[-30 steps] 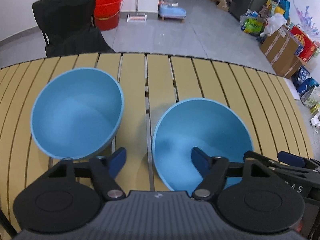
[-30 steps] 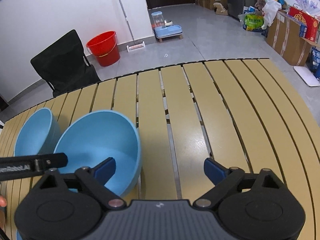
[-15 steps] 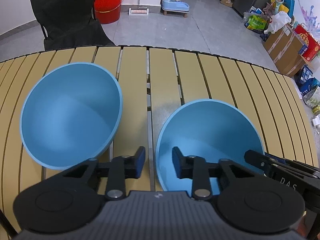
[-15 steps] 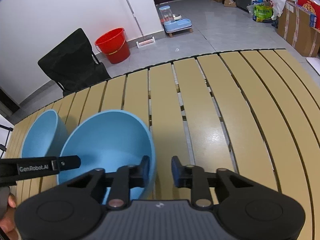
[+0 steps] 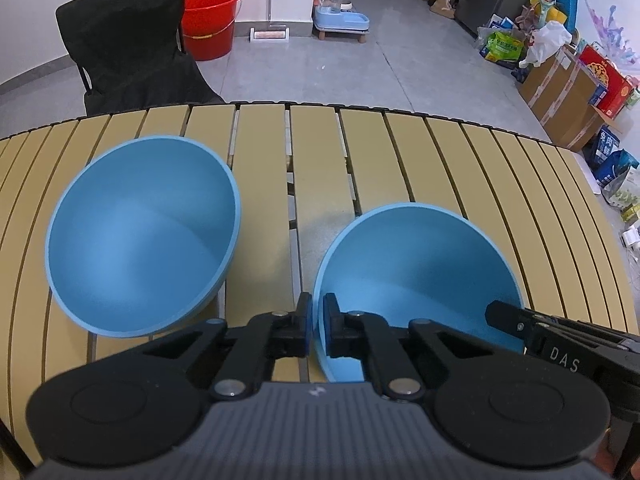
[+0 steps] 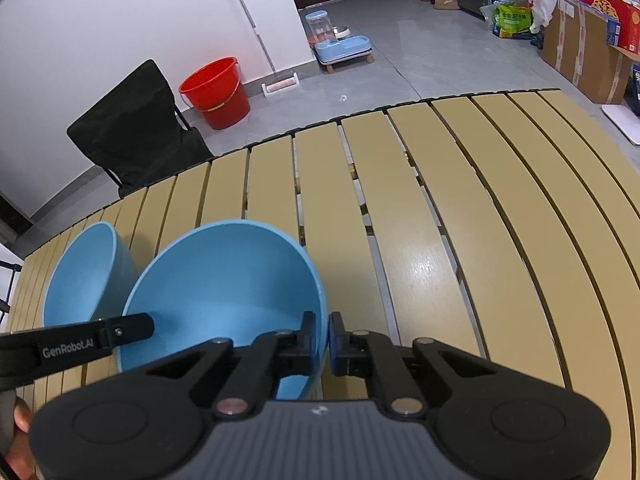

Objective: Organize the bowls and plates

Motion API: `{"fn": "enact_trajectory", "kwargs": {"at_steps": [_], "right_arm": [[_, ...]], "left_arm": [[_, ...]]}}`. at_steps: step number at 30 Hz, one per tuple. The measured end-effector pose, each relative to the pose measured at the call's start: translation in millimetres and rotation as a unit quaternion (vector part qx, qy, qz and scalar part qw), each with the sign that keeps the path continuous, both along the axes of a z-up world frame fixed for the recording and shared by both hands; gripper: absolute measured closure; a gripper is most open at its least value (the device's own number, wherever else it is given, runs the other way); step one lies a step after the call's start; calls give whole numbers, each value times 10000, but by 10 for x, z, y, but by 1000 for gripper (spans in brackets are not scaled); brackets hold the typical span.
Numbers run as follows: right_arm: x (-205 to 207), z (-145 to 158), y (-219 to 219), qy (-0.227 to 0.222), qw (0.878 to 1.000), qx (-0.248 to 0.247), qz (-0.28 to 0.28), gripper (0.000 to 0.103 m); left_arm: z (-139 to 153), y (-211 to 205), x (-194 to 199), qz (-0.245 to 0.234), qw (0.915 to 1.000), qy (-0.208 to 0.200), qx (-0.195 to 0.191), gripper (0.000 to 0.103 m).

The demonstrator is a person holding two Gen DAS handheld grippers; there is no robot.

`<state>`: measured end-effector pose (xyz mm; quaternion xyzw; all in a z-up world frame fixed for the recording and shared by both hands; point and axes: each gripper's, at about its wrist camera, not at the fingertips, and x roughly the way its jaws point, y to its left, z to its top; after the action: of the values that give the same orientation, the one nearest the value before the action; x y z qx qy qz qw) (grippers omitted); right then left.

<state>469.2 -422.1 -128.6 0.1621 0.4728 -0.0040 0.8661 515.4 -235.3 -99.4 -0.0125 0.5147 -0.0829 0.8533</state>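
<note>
Your left gripper [image 5: 315,326] and right gripper [image 6: 322,336] pinch opposite rims of the near bowl [image 5: 416,276], fingers closed; only the right view shows your hand [image 6: 16,436]. Slatted surface [image 6: 460,220]; grey floor [image 5: 320,72].

Matt plastic bowls [image 5: 416,268], slatted wood-look table [image 5: 400,160]

Both wrist views look steeply down, close, sharing the bowl [image 5: 416,276].

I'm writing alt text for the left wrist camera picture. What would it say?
The left claw is shut on the near rim of the right blue bowl on a slatted table, with the right claw at the same bowl's other side. A second blue bowl sits apart to its left.
</note>
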Motion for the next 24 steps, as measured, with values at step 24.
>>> {"fn": "enact_trajectory", "kwargs": {"at_steps": [24], "right_arm": [[-359, 420, 130, -294, 9995, -152, 1, 97]], "left_arm": [[428, 206, -493, -7, 9995, -315, -69, 96]]}}
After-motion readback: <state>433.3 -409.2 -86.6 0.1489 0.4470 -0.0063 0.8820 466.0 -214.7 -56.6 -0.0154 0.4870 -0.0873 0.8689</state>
